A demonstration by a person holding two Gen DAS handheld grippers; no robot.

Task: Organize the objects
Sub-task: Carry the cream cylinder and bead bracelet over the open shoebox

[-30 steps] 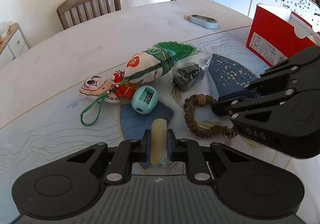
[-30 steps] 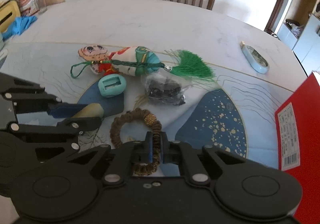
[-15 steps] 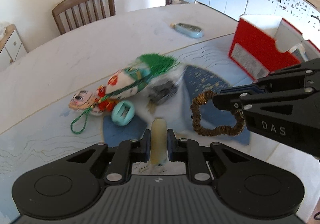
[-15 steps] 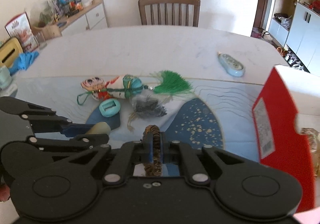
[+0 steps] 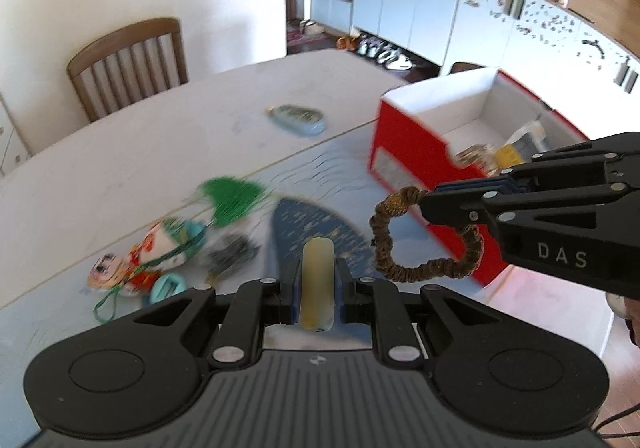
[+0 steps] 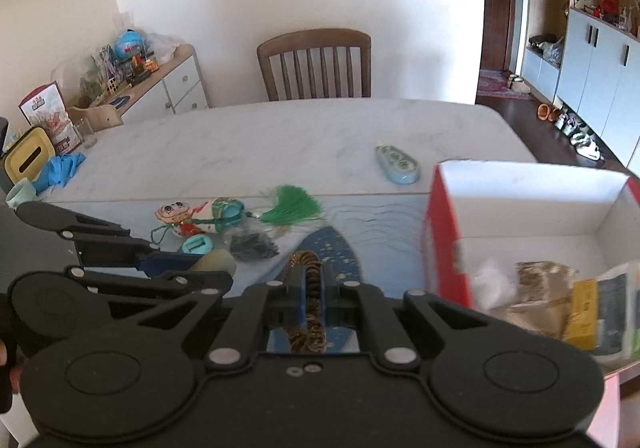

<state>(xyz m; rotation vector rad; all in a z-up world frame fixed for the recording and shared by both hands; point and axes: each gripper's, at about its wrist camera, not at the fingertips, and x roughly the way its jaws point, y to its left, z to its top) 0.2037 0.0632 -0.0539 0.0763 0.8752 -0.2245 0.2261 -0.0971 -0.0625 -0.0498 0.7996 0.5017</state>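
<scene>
Left gripper [image 5: 317,280]: jaws closed tight on a pale cream, rounded cylindrical piece [image 5: 317,284], smooth and slightly translucent, with its rounded end standing out past the fingertips. It is held above the table [image 5: 160,152], clear of the surface.

Right gripper [image 6: 313,284]: jaws closed on a brown beaded bracelet [image 5: 424,244]. The bracelet is a loop of small, closely packed, rough brown beads with one larger golden bead [image 5: 394,203] near the top. From the left wrist view the loop hangs free below and left of the fingertips, in the air just in front of the red box [image 5: 408,152]. In the right wrist view only the pinched stretch of bracelet [image 6: 312,288] shows between the pads.

Red box: open-topped, white inside, at the right edge of the table; it holds crumpled packets [image 6: 560,296], one with a yellow label.

Items lying on the patterned blue-and-white mat [image 6: 360,216]:
- embroidered cloth sachet [image 6: 200,218] with a cartoon face, green cord and green tassel [image 6: 292,204]
- teal sharpener-like block [image 6: 197,246], just beside the sachet
- clear bag of dark pieces [image 6: 252,244], beside the tassel

Further back on bare marble, well apart from these: a light blue oval case [image 6: 398,164]. A wooden chair [image 6: 314,64] stands at the far side of the table
</scene>
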